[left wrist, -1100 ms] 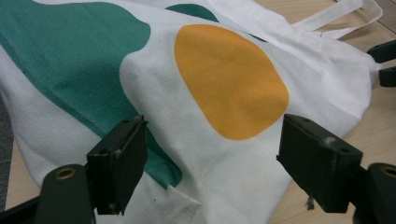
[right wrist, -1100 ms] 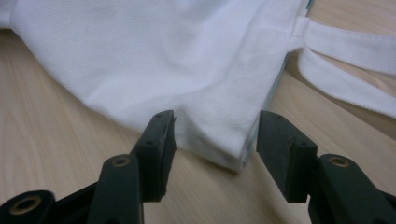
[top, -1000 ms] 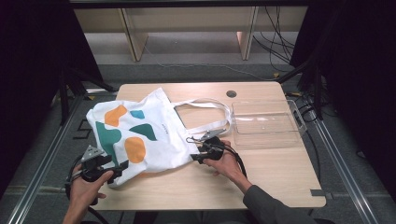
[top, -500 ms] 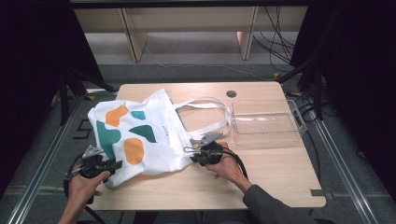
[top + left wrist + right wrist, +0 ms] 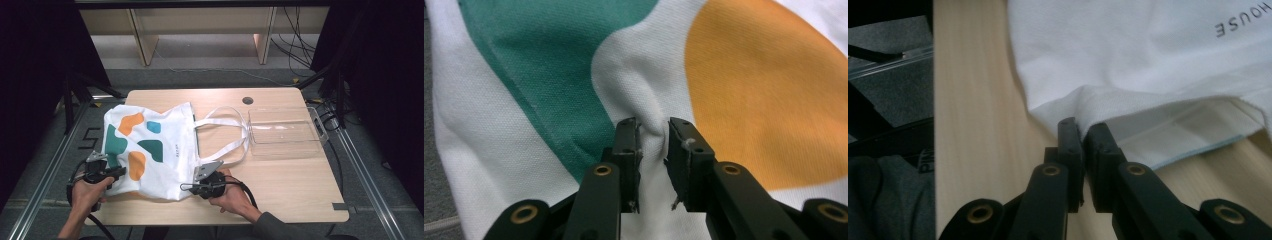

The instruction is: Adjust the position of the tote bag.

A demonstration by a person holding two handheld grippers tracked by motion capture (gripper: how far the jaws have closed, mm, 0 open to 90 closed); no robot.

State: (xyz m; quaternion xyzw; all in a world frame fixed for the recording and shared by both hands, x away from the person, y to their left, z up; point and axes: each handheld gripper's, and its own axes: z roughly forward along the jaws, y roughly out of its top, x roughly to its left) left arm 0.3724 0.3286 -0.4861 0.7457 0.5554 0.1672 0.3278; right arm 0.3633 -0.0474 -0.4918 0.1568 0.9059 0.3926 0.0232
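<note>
A white tote bag (image 5: 160, 140) with orange and teal shapes lies flat on the wooden table (image 5: 280, 195), its white handles (image 5: 225, 112) stretched to the right. My left gripper (image 5: 122, 171) is at the bag's near left corner. In the left gripper view its jaws have just been closing, and the left gripper (image 5: 654, 125) pinches a raised fold of the cloth (image 5: 639, 75) between the teal and orange prints. My right gripper (image 5: 184, 187) is at the bag's near right edge. In the right gripper view the right gripper (image 5: 1080, 127) is shut on the hem of the bag (image 5: 1128, 60).
A clear plastic tray (image 5: 285, 145) stands on the right half of the table, just beyond the handles. A round cable hole (image 5: 247, 100) sits near the far edge. Dark floor and metal rails surround the table, with shelving behind.
Both grippers' jaws have closed onto the bag. The right gripper has moved left and toward the near edge. The left gripper has edged onto the bag's corner.
</note>
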